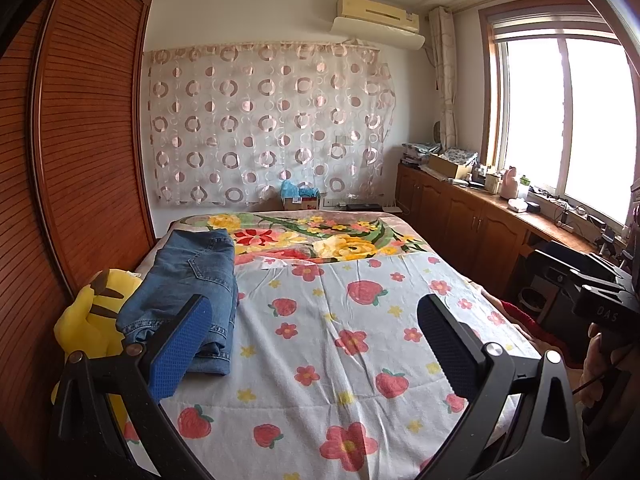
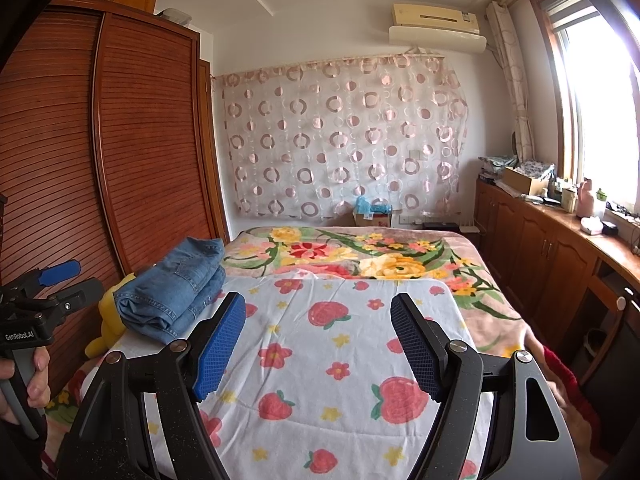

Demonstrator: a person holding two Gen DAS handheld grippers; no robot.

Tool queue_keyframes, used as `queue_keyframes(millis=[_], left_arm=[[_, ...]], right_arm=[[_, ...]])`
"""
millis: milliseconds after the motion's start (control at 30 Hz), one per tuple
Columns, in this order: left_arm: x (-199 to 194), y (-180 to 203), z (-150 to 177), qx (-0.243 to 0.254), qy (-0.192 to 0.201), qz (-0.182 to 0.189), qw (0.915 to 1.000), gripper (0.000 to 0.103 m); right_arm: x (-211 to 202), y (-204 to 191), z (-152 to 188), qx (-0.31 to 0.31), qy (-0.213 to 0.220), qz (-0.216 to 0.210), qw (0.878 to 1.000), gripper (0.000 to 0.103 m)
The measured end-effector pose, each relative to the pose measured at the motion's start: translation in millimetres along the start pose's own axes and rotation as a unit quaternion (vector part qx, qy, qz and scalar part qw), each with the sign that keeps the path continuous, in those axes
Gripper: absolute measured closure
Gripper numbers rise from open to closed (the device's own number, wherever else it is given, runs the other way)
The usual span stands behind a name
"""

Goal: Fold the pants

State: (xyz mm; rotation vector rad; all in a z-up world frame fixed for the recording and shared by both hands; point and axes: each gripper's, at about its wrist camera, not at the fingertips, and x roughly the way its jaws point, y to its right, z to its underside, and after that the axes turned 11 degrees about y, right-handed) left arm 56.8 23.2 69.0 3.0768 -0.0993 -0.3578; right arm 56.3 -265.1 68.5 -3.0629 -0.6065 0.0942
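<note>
Folded blue denim pants [image 1: 188, 280] lie as a stacked bundle on the left side of the bed, also in the right wrist view [image 2: 176, 288]. My left gripper [image 1: 316, 312] is open and empty, held above the strawberry-print sheet [image 1: 340, 340], its left pad just in front of the pants' near end. My right gripper [image 2: 320, 316] is open and empty above the same sheet [image 2: 320, 360], to the right of the pants. The left gripper also shows at the left edge of the right wrist view [image 2: 60, 280], held in a hand.
A yellow plush toy [image 1: 88, 320] sits at the bed's left edge beside the pants. A wooden louvred wardrobe [image 1: 80, 140] runs along the left. A floral blanket [image 1: 320, 240] covers the far bed. Low wooden cabinets [image 1: 480, 216] with clutter stand under the window at right.
</note>
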Motion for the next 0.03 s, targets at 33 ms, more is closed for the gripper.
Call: queue_keyframes(millis=[33], left_arm=[[0.2,-0.4,0.5,0.0,0.0,0.0,1.0,0.0]], right_arm=[[0.4,0.4,0.0,0.0,0.0,0.0,1.0,0.026]])
